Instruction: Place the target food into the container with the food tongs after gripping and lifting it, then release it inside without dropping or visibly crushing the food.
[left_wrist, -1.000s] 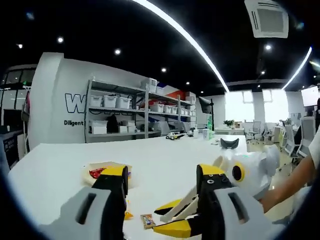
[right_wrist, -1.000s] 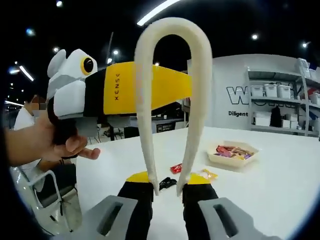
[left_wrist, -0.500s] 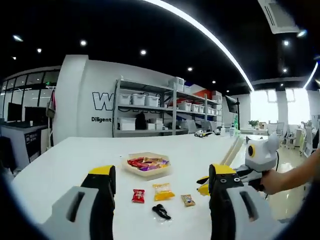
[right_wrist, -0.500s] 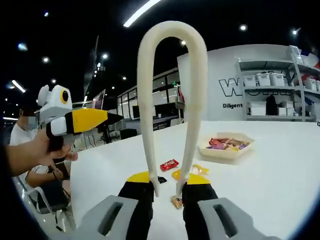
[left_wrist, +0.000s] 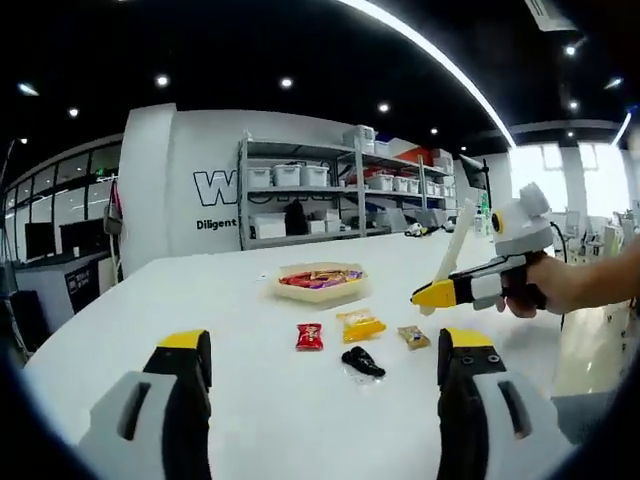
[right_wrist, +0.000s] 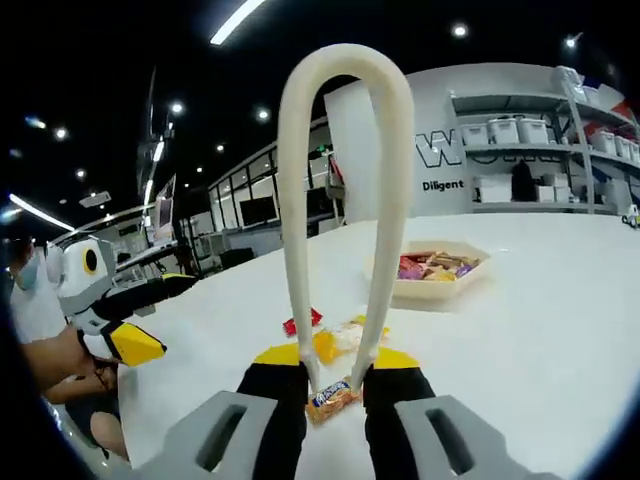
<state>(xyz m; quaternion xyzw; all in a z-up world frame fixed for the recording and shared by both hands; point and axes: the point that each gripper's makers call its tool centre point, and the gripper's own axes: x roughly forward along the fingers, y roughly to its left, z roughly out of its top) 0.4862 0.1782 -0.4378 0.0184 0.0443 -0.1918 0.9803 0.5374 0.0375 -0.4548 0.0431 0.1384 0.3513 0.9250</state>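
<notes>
1. The small brown-wrapped snack (right_wrist: 331, 396) I take for my target lies on the white tabletop (right_wrist: 540, 330), showing right between the two tips of the food tongs (right_wrist: 345, 200) in my right gripper view. Whether the tips touch it I cannot tell; it looks not yet lifted.
2. My right hand-held gripper (right_wrist: 335, 385) is clamped on the tongs, its jaws pressing the two cream arms.
3. Beside it lie a yellow packet (left_wrist: 361, 324), a red packet (left_wrist: 309, 336) and a black wrapped piece (left_wrist: 362, 361), all loose on the tabletop.
4. The container (left_wrist: 321, 284), a shallow tray already holding colourful sweets, stands farther off, well apart from the target.
5. My left hand-held gripper (left_wrist: 325, 385) has its jaws wide apart, holding nothing.
6. So, as I judge it, gripping, lifting, carrying and releasing all remain.
</notes>
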